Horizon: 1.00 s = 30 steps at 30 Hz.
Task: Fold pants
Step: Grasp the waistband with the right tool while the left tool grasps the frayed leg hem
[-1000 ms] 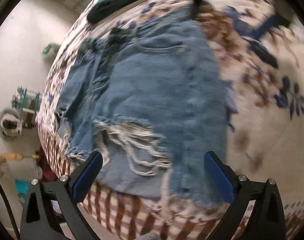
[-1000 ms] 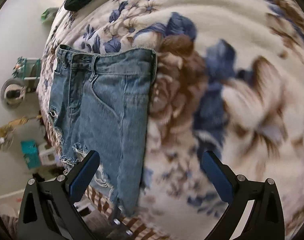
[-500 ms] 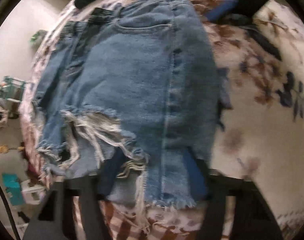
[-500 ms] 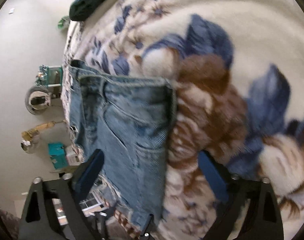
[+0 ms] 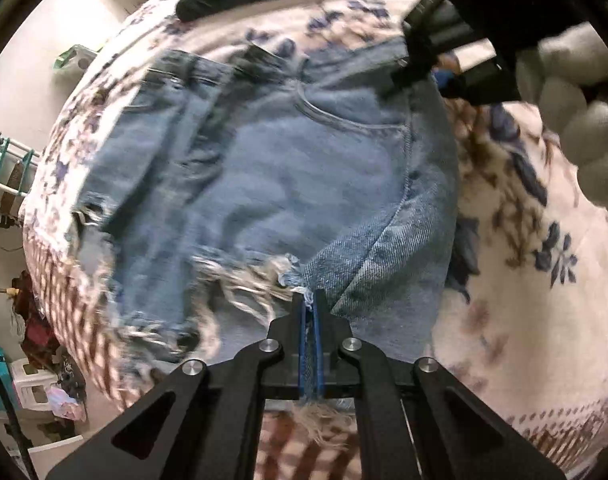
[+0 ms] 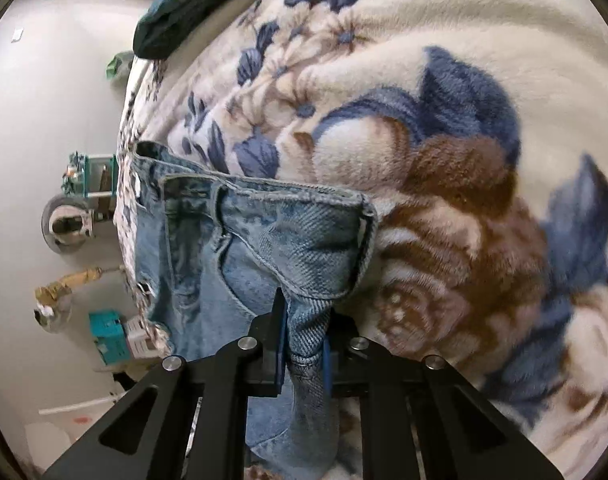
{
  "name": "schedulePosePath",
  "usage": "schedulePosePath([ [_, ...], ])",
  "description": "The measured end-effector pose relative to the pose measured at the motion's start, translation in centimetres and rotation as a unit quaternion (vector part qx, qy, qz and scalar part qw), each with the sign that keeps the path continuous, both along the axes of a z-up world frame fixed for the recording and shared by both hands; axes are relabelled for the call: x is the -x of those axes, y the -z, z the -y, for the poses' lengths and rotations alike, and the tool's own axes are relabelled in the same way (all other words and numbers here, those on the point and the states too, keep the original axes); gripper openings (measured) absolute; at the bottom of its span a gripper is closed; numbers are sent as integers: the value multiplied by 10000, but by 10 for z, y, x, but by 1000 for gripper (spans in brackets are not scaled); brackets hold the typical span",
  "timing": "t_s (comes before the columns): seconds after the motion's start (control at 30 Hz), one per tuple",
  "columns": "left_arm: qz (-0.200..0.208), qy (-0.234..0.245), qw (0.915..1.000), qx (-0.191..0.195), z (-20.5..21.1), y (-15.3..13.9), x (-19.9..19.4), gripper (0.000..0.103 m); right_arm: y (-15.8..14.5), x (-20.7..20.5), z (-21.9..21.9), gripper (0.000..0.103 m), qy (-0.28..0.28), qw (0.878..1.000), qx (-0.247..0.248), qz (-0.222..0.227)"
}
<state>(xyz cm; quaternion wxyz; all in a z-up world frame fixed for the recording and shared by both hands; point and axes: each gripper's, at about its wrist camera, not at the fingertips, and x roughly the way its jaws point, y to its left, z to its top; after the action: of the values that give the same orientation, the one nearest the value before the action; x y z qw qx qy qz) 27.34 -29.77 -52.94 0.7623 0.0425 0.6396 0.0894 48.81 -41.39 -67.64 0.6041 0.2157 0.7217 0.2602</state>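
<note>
The denim shorts (image 5: 288, 176) lie spread on the floral blanket (image 5: 544, 280), close to its left edge where the bed drops to the floor. The left gripper (image 5: 310, 300) is clamped on the frayed hem at the near end, a thin layer of cloth between its blue pads. The right gripper (image 6: 304, 320) is clamped on a bunched wad of the waistband corner, which rises off the blanket as a small tent; in the left wrist view it shows at the far right corner of the shorts, with a gloved hand (image 5: 584, 128) behind it.

The risks, as I judge them: the left pads hold mostly loose fringe, so the hem may tear free or slip when pulled. The right grip has gathered more than one layer, which would carry a crease into the fold. Since the shorts sit near the blanket's left edge, a careless swing could drag the far leg (image 5: 116, 216) over the side
</note>
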Motion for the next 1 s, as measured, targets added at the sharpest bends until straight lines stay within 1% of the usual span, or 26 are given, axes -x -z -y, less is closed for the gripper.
schedulePosePath([
  [0.03, 19, -12, 10000, 6, 0, -3, -1, 1, -5, 0, -1, 14, 22, 10000, 42, 14],
  [0.2, 208, -263, 9993, 138, -27, -29, -4, 1, -34, 1, -10, 13, 125, 9994, 299, 118],
  [0.27, 238, -435, 9985, 232, -52, -38, -11, 1, -48, 0, -16, 13, 198, 9990, 377, 145],
  [0.3, 242, -503, 9981, 267, -59, -40, -14, 0, -55, 0, -21, 13, 253, 9988, 398, 159],
  [0.47, 236, -873, 9955, 276, -111, -55, -15, 0, -85, -7, -43, 13, 510, 9964, 647, 184],
  [0.53, 215, -1048, 9937, 346, -142, -57, -19, 0, -94, -8, -55, 13, 629, 9953, 726, 147],
  [0.63, 222, -1181, 9918, 427, -177, -57, -23, 0, -107, -12, -73, 13, 783, 9934, 835, 123],
  [0.8, 210, -1431, 9881, 528, -241, -53, -27, 0, -120, -23, -121, 13, 969, 9904, 980, 107],
  [0.87, 183, -1507, 9868, 557, -260, -50, -28, 0, -122, -29, -144, 13, 905, 9902, 1062, 106],
  [0.93, 112, -1462, 9871, 647, -274, -44, -29, 1, -123, -36, -175, 13, 713, 9901, 1207, 101],
  [1.0, 23, -1426, 9853, 944, -278, -39, -29, 2, -119, -42, -194, 13, 512, 9883, 1434, 123],
])
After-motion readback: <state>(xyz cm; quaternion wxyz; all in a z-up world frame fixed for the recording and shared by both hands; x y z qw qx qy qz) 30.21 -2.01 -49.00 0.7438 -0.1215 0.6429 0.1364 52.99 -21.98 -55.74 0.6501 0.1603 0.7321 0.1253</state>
